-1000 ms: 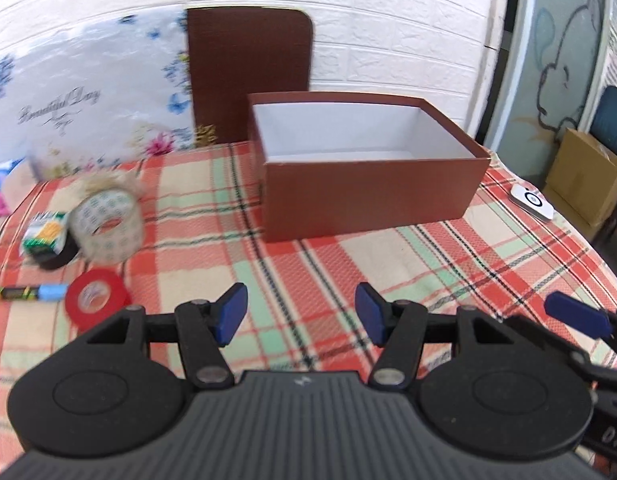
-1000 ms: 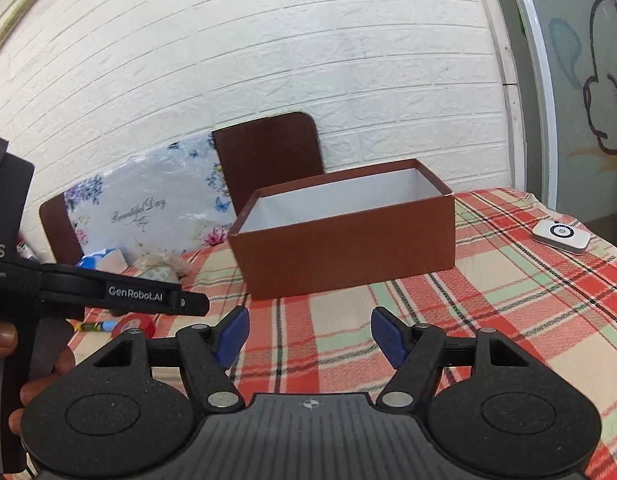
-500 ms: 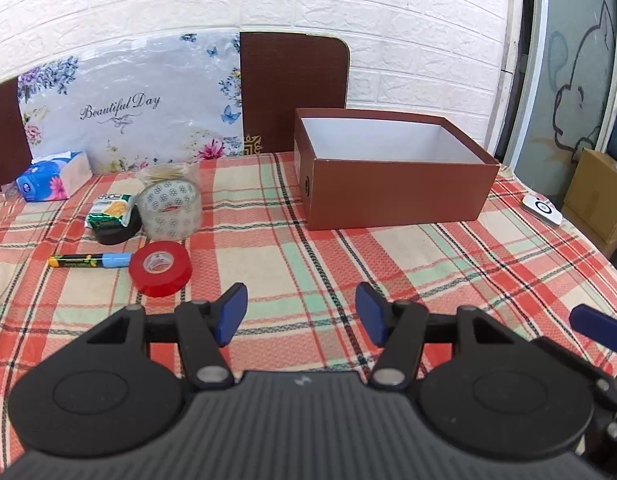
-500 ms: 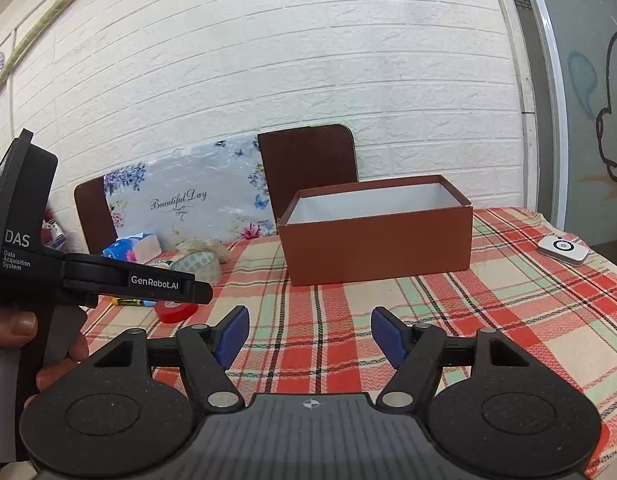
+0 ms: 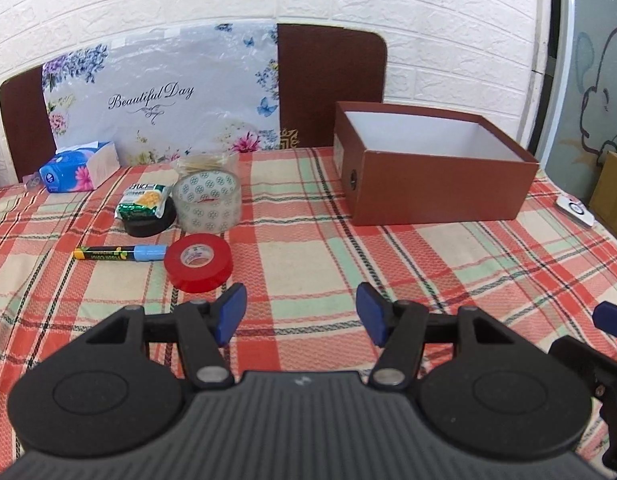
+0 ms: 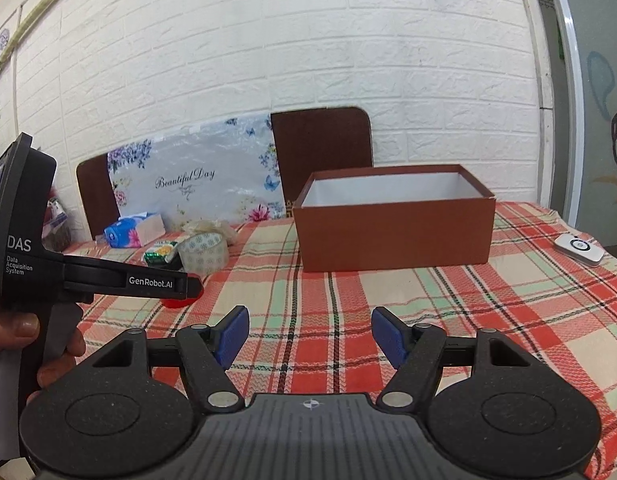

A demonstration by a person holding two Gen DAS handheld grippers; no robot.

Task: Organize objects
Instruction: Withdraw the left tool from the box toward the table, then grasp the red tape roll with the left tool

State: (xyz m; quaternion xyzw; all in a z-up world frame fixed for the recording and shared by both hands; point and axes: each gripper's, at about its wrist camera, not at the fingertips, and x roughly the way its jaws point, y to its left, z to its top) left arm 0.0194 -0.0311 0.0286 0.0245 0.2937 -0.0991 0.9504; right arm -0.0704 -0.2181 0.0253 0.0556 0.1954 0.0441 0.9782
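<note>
An open brown box point(image 5: 432, 184) with a white inside stands on the plaid table, also in the right wrist view point(image 6: 394, 232). Left of it lie a red tape roll point(image 5: 198, 262), a clear tape roll point(image 5: 208, 202), a green snack packet point(image 5: 144, 200) on a black tape roll point(image 5: 150, 226), and a marker point(image 5: 118, 254). My left gripper point(image 5: 300, 314) is open and empty, just short of the red tape. My right gripper point(image 6: 308, 336) is open and empty above the table's near part.
A blue tissue pack point(image 5: 78, 166) lies at the back left. A white remote point(image 6: 578, 250) lies at the right edge. A floral board point(image 5: 160, 92) and brown chair backs point(image 5: 330, 80) stand behind the table. A cardboard carton point(image 5: 610, 196) sits off the table's right.
Both grippers have pulled back and turned left. The left wrist view now takes in the whole group of tapes, marker and tissue pack. Both stay open.
</note>
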